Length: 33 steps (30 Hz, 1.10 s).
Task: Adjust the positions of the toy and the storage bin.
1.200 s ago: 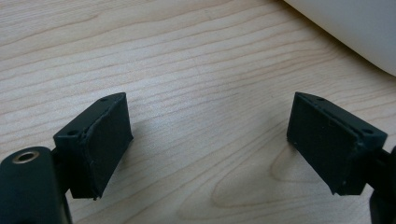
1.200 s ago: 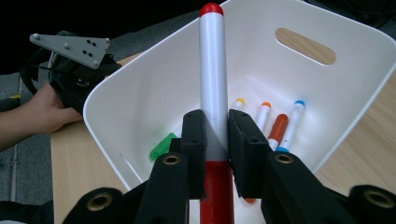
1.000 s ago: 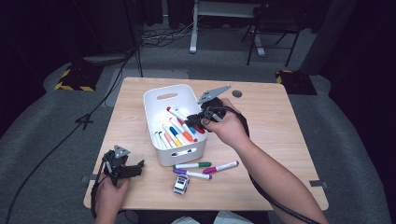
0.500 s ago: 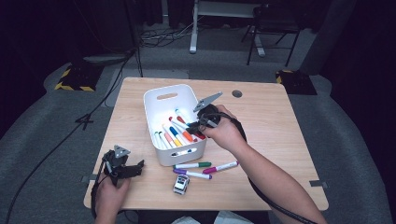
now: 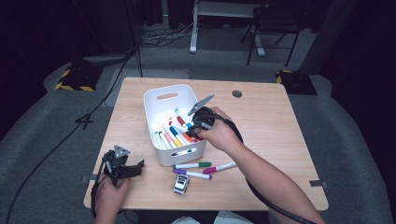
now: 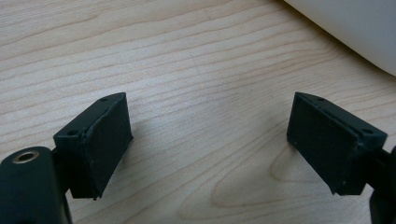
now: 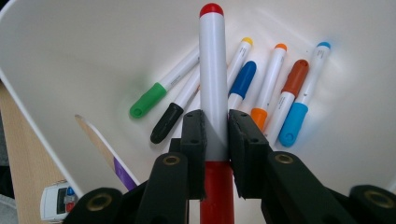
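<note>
A: Any writing on the markers (image 7: 240,84) in the white bin (image 5: 164,100)?

B: None that can be read; their barrels look plain white.

A: And the small toy car (image 5: 180,184) at six o'clock on the bench (image 5: 280,121)?

B: Too small and blurred. No label, brand or number is legible anywhere.

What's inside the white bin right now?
The white bin holds loose markers: green, black, blue, orange, brown and light blue caps. The right gripper holds a red marker over them, covering whatever lies beneath.
</note>
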Available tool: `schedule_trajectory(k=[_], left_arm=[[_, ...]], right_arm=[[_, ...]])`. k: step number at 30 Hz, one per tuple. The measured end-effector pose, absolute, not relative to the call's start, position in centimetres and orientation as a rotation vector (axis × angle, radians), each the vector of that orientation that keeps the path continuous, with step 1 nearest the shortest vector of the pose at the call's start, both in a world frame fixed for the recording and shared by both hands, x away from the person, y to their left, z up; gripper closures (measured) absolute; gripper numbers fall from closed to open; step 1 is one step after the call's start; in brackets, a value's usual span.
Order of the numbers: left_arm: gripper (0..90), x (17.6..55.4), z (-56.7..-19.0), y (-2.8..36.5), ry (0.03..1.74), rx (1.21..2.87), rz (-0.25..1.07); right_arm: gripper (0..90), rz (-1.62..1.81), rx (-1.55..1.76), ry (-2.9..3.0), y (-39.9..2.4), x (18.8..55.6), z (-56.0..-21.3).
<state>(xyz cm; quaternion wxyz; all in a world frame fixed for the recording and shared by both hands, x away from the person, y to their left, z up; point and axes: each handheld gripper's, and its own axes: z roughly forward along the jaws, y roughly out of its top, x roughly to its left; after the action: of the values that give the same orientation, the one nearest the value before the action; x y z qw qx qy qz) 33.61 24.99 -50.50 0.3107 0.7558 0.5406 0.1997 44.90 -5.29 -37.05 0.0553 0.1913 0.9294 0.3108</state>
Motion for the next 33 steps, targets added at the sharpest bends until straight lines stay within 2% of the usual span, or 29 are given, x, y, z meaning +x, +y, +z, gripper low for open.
schedule_trajectory(k=[10,13,17,26,33], left_arm=[[14.1,33.6,-50.5,25.0,1.427,1.996,0.527],[14.1,33.6,-50.5,25.0,1.428,1.996,0.527],[14.1,33.6,-50.5,25.0,1.427,1.997,0.527],[14.1,33.6,-50.5,25.0,1.428,1.996,0.527],[14.1,33.6,-50.5,25.0,1.427,1.996,0.527]], right_arm=[[76.0,0.927,0.567,2.823,-5.0,45.1,-37.4],[67.2,0.934,0.598,2.831,-5.1,45.0,-37.5],[63.2,0.979,0.632,2.801,-5.3,44.4,-37.1],[66.2,1.115,0.549,2.753,-7.1,42.6,-34.6],[66.2,1.223,0.531,2.707,-10.8,41.0,-33.4]])
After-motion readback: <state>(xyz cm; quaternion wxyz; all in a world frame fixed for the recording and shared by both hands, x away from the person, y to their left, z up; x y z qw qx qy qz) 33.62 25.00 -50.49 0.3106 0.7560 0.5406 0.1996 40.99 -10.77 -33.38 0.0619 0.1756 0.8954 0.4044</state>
